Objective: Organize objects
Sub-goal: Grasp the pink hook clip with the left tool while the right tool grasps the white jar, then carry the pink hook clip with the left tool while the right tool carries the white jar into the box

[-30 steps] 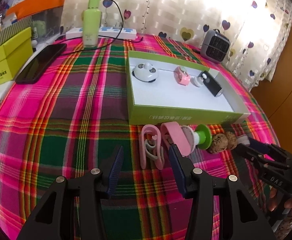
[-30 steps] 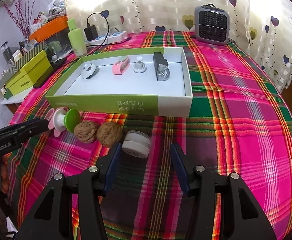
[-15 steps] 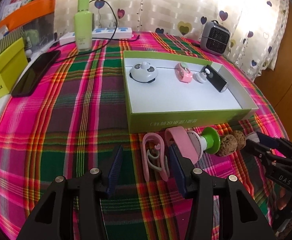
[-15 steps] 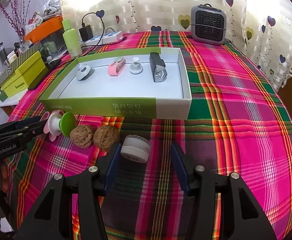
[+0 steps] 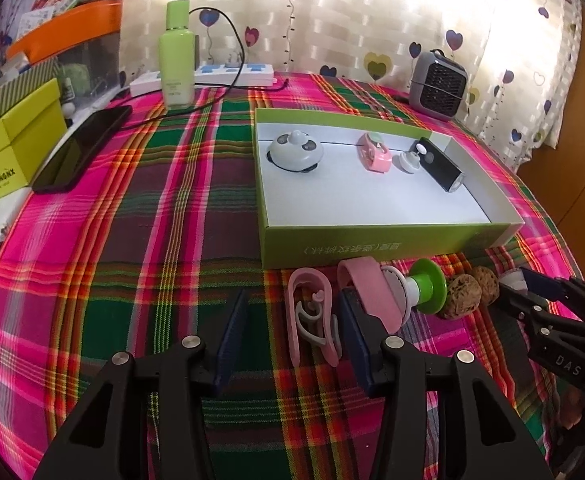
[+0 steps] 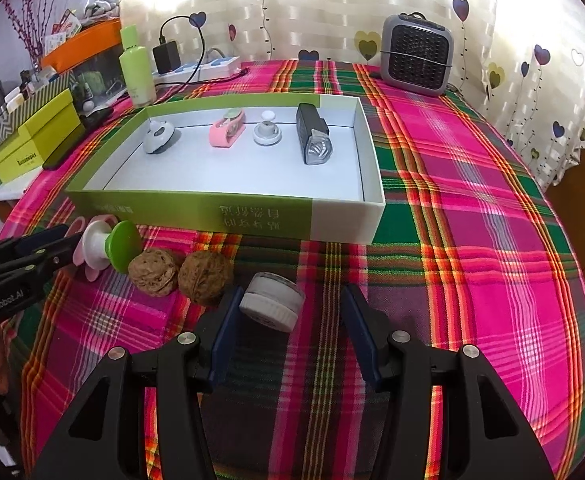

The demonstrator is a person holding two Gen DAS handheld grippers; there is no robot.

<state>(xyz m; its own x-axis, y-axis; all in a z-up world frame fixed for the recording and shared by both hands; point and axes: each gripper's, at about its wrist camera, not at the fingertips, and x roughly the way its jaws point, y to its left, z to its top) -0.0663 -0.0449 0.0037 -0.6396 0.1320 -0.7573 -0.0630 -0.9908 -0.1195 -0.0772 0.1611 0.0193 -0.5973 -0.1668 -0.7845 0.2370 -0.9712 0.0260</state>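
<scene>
A green box (image 5: 372, 246) (image 6: 228, 216) with a white inside holds a round grey gadget (image 5: 294, 152), a pink gadget (image 5: 374, 152), a white knob (image 6: 267, 132) and a black flashlight (image 6: 312, 140). In front of it lie a pink clip (image 5: 312, 316), a pink band (image 5: 366, 292), a green-and-white spool (image 5: 424, 286) (image 6: 112, 246), two walnuts (image 6: 180, 272) and a small white jar (image 6: 270, 302). My left gripper (image 5: 292, 332) is open around the pink clip. My right gripper (image 6: 288, 326) is open with the jar between its fingers, near the left finger.
A green bottle (image 5: 176, 56), power strip (image 5: 228, 74), black phone (image 5: 80, 148) and yellow boxes (image 5: 8, 152) stand at the back left. A grey heater (image 6: 416, 54) stands at the back right. The plaid cloth (image 6: 472, 220) drops off at the right.
Both grippers have edged forward and lower towards the objects; the pink clip and the jar now sit deeper between the fingers. Nothing was grasped.
</scene>
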